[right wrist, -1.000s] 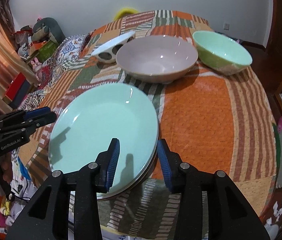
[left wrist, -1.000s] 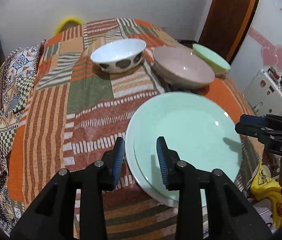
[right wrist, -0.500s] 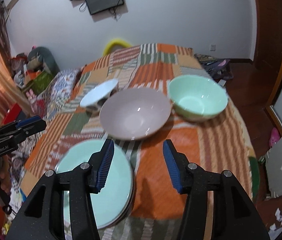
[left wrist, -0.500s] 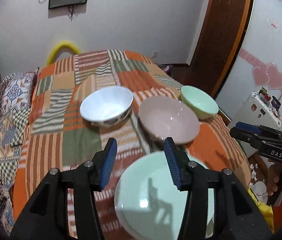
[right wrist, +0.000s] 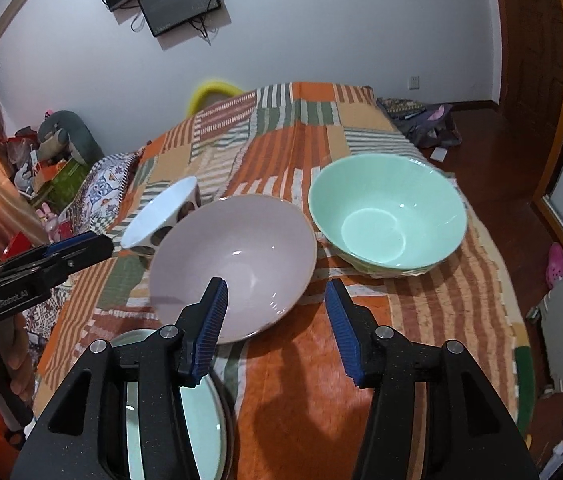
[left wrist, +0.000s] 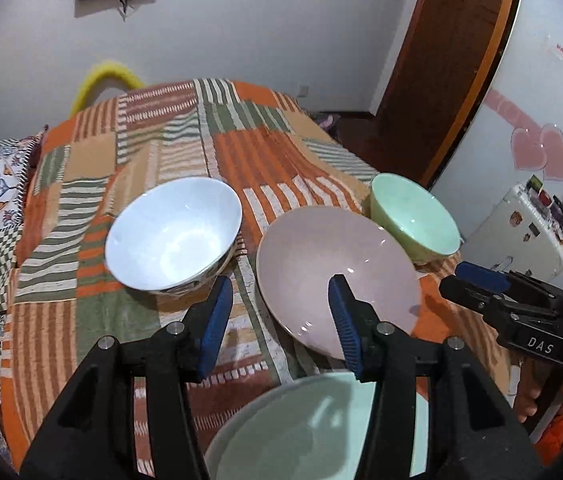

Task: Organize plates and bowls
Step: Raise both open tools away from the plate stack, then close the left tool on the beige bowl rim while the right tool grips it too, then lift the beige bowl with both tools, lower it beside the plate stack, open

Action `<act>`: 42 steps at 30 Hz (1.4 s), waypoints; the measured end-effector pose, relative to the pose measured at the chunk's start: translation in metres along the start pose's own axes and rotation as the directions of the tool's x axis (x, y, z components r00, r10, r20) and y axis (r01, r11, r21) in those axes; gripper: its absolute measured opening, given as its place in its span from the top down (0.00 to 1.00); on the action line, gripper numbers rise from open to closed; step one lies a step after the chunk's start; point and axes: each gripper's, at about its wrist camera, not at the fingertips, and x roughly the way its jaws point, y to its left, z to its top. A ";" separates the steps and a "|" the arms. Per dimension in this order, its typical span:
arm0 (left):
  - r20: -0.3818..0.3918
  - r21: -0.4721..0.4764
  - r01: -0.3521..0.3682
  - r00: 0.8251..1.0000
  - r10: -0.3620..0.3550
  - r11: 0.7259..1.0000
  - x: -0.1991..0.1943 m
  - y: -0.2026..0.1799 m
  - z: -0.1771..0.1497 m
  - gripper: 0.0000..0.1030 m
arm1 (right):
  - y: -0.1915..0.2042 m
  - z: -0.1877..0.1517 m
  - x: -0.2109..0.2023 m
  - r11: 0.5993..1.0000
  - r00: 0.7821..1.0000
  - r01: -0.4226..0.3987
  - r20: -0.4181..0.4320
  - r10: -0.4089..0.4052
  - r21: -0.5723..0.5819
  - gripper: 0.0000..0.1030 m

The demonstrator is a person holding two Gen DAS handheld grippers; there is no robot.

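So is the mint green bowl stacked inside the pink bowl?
No, the mint green bowl sits beside the pink bowl on the striped bedspread.

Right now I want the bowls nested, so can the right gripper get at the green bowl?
Probably yes. The right gripper is open and empty, and bare bedspread lies between it and the green bowl; the pink bowl sits off to its left.

A: What crowds the pink bowl?

B: The white bowl stands just left of it with a narrow strip of bedspread between; the green bowl sits close behind on its right, nearly touching.

A: And in front?

B: The stacked green plates lie near its front rim. Right of it, open orange bedspread.
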 end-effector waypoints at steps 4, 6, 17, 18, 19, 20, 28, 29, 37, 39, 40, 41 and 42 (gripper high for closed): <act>-0.023 0.018 -0.008 1.000 0.008 1.000 0.022 0.003 0.000 0.52 | -0.006 0.000 0.016 1.000 1.000 -0.001 -0.023 0.001 0.006 0.54; -0.031 0.025 -0.007 0.999 0.008 1.000 0.031 0.004 -0.001 0.52 | -0.008 -0.001 0.021 1.000 1.000 -0.001 -0.030 0.001 0.009 0.54; -0.071 0.002 0.032 0.997 -0.032 0.999 0.060 0.012 -0.004 0.78 | -0.012 -0.002 0.039 1.000 0.998 -0.016 -0.059 0.016 0.000 0.59; -0.075 -0.003 0.037 0.997 -0.037 0.999 0.061 0.012 -0.005 0.78 | -0.012 -0.003 0.041 1.000 0.998 -0.018 -0.063 0.018 0.005 0.61; -0.077 -0.005 0.040 0.996 -0.041 0.999 0.062 0.012 -0.006 0.80 | -0.013 -0.003 0.042 1.000 0.997 -0.021 -0.068 0.022 0.009 0.63; -0.076 -0.004 0.038 0.996 -0.038 0.999 0.063 0.011 -0.007 0.82 | -0.013 -0.004 0.044 1.000 0.997 -0.025 -0.075 0.026 0.011 0.63; -0.067 0.003 0.036 0.997 -0.036 0.999 0.057 0.010 -0.009 0.86 | -0.011 -0.008 0.048 1.000 0.996 -0.012 -0.090 0.013 0.002 0.76; -0.067 0.009 0.032 0.997 -0.032 0.999 0.056 0.009 -0.010 0.86 | -0.011 -0.007 0.047 1.000 0.996 -0.012 -0.090 0.012 0.002 0.77; -0.051 0.010 0.039 0.998 -0.039 0.999 0.037 0.006 -0.016 0.86 | -0.003 -0.006 0.030 1.000 0.998 0.004 -0.069 -0.005 -0.018 0.79; -0.042 0.014 0.039 0.998 -0.039 0.999 0.028 0.005 -0.017 0.86 | 0.001 -0.004 0.023 1.000 0.998 0.000 -0.058 -0.001 -0.023 0.79; -0.037 0.017 0.038 0.999 -0.037 0.999 0.023 0.004 -0.018 0.86 | 0.003 -0.003 0.020 1.000 0.999 -0.003 -0.050 0.001 -0.026 0.79; -0.030 0.022 0.035 0.999 -0.034 0.999 0.017 0.003 -0.019 0.86 | 0.005 -0.003 0.016 1.000 0.999 -0.005 -0.043 0.003 -0.030 0.79; -0.024 0.023 0.032 0.999 -0.032 0.999 0.011 0.003 -0.019 0.86 | 0.009 -0.002 0.012 0.999 0.999 -0.006 -0.035 0.005 -0.035 0.79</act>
